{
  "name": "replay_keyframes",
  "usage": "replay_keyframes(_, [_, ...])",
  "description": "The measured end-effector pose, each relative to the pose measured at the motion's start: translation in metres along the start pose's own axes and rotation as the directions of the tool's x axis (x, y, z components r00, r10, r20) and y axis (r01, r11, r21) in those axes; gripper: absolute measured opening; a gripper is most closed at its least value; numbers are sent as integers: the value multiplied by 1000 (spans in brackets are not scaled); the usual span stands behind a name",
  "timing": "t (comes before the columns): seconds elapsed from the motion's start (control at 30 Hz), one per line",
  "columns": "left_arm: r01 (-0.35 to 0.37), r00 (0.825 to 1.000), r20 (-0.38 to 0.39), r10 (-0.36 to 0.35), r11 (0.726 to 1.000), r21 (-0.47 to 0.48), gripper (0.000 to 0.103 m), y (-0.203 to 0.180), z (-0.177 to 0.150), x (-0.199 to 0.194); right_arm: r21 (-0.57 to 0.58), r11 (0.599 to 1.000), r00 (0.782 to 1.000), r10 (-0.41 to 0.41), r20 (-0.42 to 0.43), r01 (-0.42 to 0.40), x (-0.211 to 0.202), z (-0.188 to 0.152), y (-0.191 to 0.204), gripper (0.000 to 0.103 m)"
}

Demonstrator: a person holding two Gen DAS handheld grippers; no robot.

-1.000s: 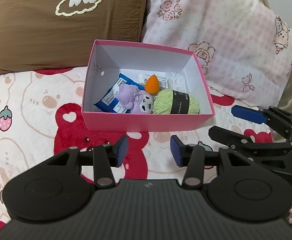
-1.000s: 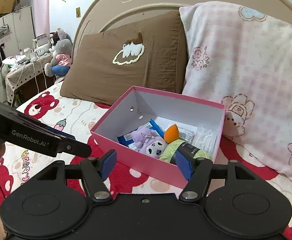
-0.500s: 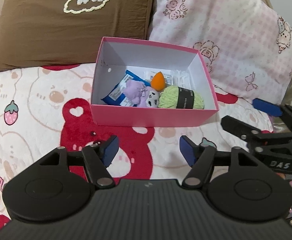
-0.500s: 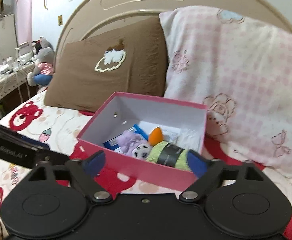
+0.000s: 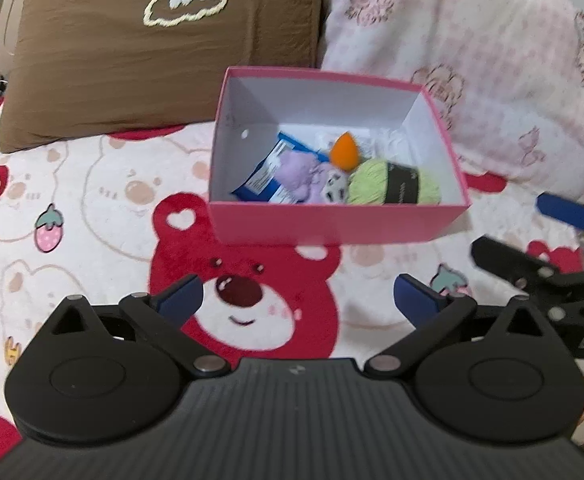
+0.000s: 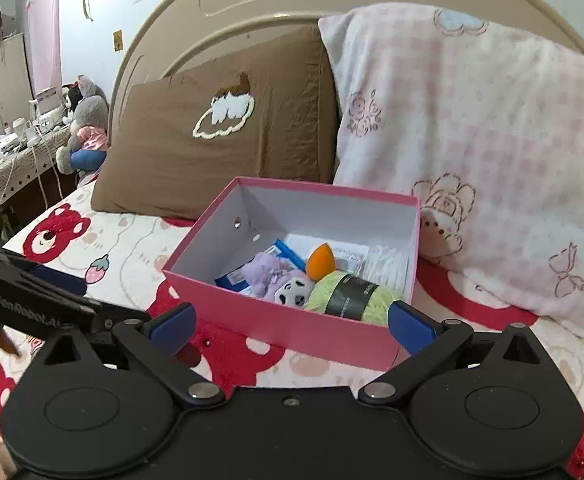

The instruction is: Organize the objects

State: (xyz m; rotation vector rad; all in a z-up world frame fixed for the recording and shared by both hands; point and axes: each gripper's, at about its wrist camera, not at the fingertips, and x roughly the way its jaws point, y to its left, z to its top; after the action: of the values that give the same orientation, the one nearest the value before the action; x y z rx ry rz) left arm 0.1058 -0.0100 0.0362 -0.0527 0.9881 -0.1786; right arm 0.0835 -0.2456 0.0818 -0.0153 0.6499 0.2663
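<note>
A pink box (image 5: 332, 224) (image 6: 292, 328) with a white inside stands on the bed. In it lie a green yarn ball with a black band (image 5: 396, 188) (image 6: 352, 296), an orange sponge (image 5: 344, 152) (image 6: 321, 262), a purple plush (image 5: 298, 170) (image 6: 268, 272), a black-and-white ball (image 5: 335, 189) (image 6: 294, 295) and blue packets (image 5: 264, 178). My left gripper (image 5: 298, 300) is open and empty, in front of the box. My right gripper (image 6: 290, 326) is open and empty, near the box's front wall; it also shows in the left wrist view (image 5: 532, 240).
A brown pillow (image 5: 144, 52) (image 6: 220, 140) and a pink checked pillow (image 5: 472, 52) (image 6: 484, 152) lean against the headboard behind the box. The bedsheet (image 5: 92, 208) has red bear prints. A cluttered side table with plush toys (image 6: 80, 128) stands left of the bed.
Both grippers have drawn back from the box and opened wider. The box and its contents have not moved.
</note>
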Motion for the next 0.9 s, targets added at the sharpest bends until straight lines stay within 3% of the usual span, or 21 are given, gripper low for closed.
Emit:
replay_keyframes(0.3, [-16, 1000, -13, 15, 999, -38, 103, 9, -3, 0, 44, 996, 997, -73, 18, 72, -3, -1, -6, 103])
replay_keyframes(0.43, [17, 1000, 13, -15, 996, -86, 103, 16, -3, -10, 54, 997, 997, -59, -39, 61, 2, -2, -10, 103])
replay_keyframes(0.67, [-30, 1000, 2, 30, 997, -65, 103, 16, -5, -12, 73, 996, 995, -53, -79, 58, 3, -10, -5, 103])
replay_keyframes(0.77, [-42, 999, -20, 41, 998, -48, 103, 15, -5, -8, 106, 994, 996, -10, -84, 19, -1, -9, -6, 103])
replay_keyframes(0.9, [-46, 998, -50, 44, 998, -48, 103, 14, -6, -4, 72, 995, 996, -63, -70, 68, -6, -7, -1, 103])
